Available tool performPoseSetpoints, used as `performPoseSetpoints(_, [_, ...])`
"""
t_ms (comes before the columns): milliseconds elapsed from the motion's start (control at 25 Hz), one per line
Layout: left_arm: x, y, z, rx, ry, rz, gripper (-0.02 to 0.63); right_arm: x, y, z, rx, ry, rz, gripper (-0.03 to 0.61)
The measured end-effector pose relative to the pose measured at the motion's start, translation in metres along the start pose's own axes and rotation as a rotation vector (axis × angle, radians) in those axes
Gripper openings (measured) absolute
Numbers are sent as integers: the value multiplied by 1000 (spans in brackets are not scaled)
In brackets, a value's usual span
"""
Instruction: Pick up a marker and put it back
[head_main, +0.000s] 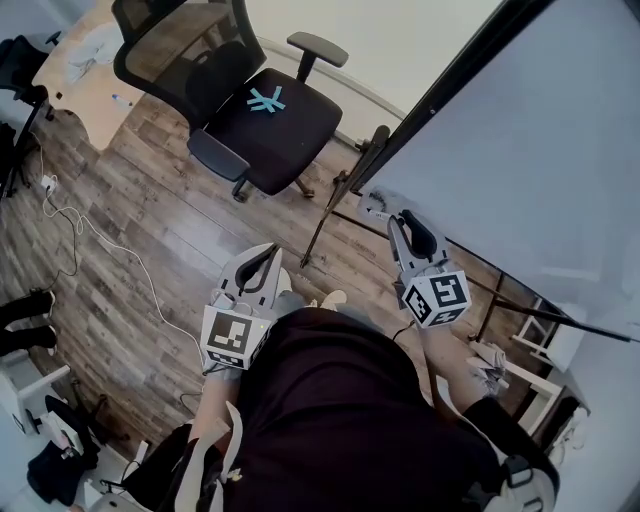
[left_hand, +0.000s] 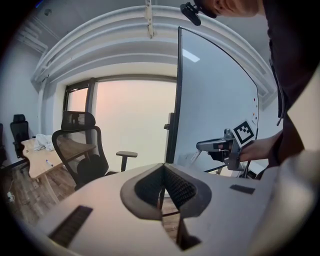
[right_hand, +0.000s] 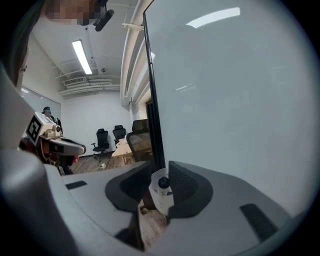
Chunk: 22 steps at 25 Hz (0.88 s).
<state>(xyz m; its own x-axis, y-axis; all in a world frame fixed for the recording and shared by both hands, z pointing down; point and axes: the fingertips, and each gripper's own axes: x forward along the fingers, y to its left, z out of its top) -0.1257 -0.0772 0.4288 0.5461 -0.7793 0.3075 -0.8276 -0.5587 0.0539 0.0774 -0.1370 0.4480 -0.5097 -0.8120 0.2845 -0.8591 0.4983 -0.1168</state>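
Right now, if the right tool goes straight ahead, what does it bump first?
Probably the whiteboard's black frame edge. The white marker with a black end in the right tool would touch first; depth is unclear.

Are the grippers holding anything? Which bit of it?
The right gripper holds a white marker, pinched on its white barrel just below the dark end. The left gripper is shut and holds nothing.

Black office chair (head_main: 265, 115) on wood-plank floor (head_main: 140, 250) beside whiteboard (head_main: 540, 160).
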Motion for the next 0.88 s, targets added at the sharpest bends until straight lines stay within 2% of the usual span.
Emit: performPoseSetpoints(880, [63,-52,19,60,-23,-255,8,-77,-38,20,44,-86,-214,97])
